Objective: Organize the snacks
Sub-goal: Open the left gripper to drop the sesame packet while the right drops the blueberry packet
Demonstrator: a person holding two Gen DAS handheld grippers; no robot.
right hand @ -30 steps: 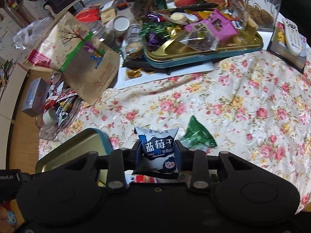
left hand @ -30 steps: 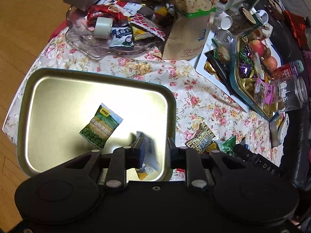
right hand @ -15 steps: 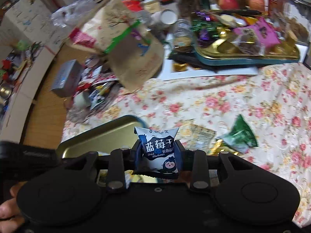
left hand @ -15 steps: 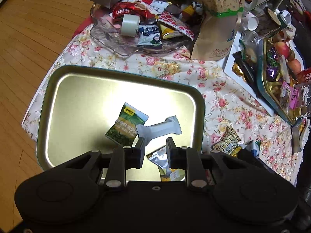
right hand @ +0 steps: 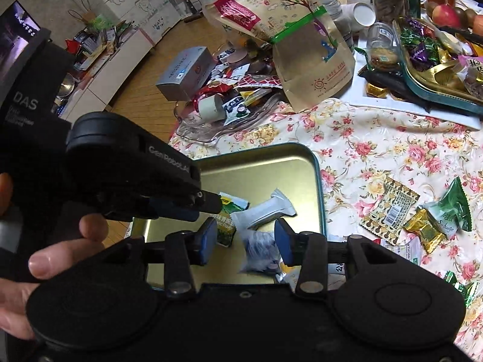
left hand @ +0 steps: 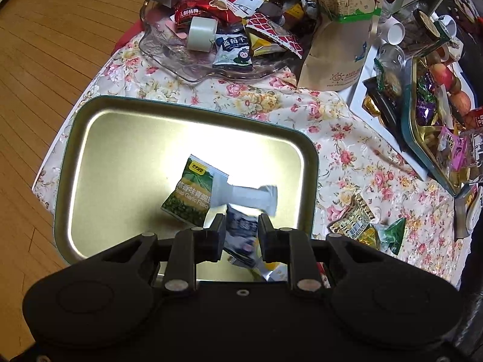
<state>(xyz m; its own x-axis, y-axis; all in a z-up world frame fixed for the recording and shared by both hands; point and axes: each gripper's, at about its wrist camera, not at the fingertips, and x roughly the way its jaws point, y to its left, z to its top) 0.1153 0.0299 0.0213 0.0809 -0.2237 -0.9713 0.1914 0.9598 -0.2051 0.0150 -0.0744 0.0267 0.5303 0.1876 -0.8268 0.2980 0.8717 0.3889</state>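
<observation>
I am seeing a tape roll [left hand: 201, 33] lying in the clear dish [left hand: 193, 74], and a grey box [right hand: 184, 72] sitting beside it.

I see a shiny metal tray [left hand: 99, 138] on glossy floral cloth [left hand: 356, 157]. Upper left, my view shows smooth wood flooring [left hand: 45, 45].

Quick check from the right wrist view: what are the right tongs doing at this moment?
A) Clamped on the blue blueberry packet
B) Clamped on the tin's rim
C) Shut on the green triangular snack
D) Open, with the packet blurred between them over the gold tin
D: the right tongs stand apart, and the blueberry packet is a blur between them above the gold tin, touching neither pad.
</observation>
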